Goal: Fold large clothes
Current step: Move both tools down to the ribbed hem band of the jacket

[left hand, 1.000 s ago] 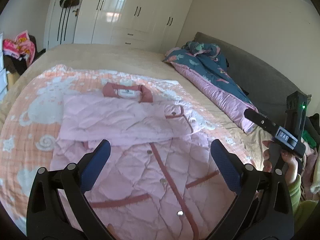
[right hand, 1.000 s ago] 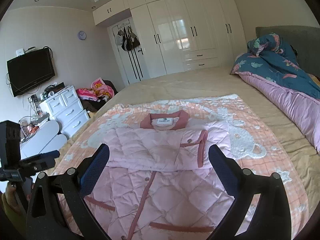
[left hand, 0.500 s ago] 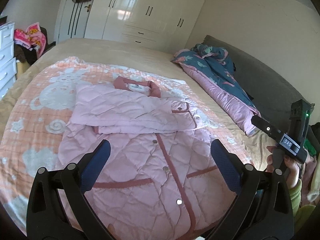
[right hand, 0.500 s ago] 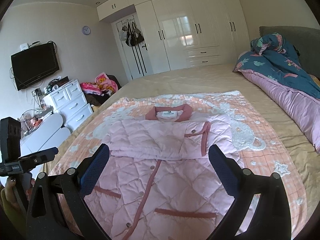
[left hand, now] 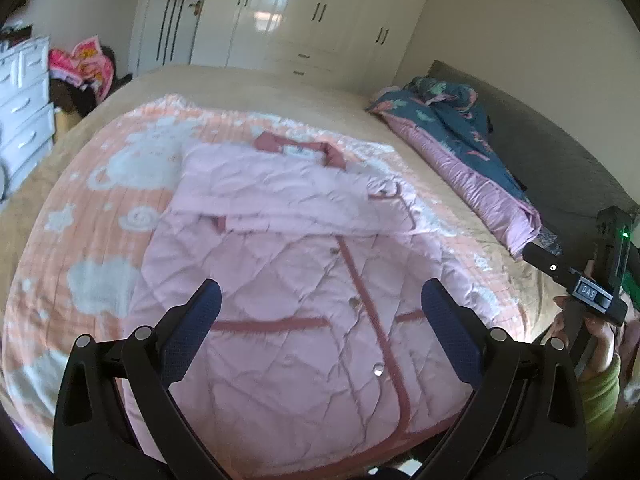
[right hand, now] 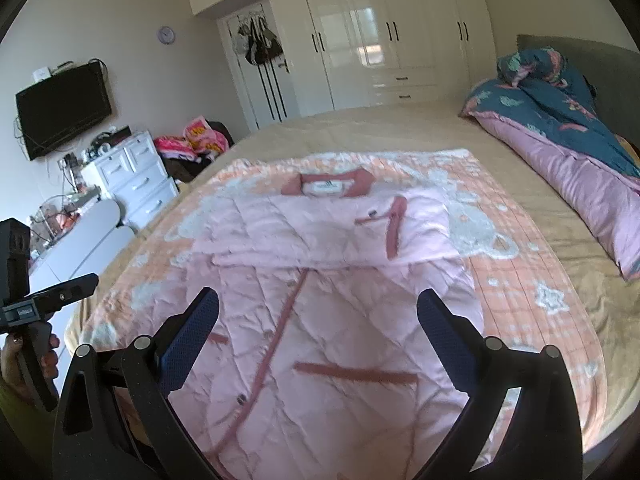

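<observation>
The right tongs [right hand: 318,316] are held wide apart and empty above the pink quilted jacket [right hand: 320,300], spread ahead on the bed [right hand: 400,132]; the left tongs [right hand: 48,292] are seen far left.

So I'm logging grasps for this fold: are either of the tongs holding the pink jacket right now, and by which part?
Nothing is held. The left tongs and right tongs are both open above the pink jacket, clear of it.

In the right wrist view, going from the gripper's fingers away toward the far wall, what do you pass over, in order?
Right gripper → buttoned lower front of the pink quilted jacket → its folded-over sleeves → its dark pink collar → peach patterned blanket → bare beige bedspread → white wardrobe.
</observation>
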Demonstrator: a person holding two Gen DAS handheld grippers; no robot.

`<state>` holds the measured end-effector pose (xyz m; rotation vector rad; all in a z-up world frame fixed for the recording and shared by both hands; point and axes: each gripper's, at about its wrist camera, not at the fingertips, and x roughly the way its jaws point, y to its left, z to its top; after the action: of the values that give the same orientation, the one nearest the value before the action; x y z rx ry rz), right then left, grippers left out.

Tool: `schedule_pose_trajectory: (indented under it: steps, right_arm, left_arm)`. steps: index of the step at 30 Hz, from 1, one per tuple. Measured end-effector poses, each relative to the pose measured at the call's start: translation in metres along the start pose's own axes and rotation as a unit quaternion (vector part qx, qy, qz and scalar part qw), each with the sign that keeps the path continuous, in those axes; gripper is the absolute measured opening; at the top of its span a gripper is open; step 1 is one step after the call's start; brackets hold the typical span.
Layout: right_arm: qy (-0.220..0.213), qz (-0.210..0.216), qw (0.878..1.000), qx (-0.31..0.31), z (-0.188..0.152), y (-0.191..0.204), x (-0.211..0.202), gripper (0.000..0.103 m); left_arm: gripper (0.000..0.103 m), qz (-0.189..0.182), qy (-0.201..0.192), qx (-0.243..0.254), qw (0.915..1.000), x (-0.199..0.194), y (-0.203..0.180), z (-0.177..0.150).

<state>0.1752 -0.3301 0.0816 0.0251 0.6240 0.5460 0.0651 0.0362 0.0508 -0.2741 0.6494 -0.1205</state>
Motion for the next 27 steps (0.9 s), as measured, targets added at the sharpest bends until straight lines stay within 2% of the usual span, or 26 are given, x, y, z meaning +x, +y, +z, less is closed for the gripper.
schedule_pose_trajectory:
  steps: [14, 27]
  right_arm:
    - [0.039, -0.048, 0.998, 0.006, -0.035, -0.032, 0.003, 0.099]
    - [0.121, -0.087, 0.987, 0.060, -0.082, -0.089, 0.009, 0.099]
  left_arm:
    - [0.094, 0.044, 0.036, -0.025, 0.9981, 0.011, 0.031, -0.030]
    - [0.094, 0.086, 0.080, -0.057, 0.9914, 0.023, 0.071, -0.060]
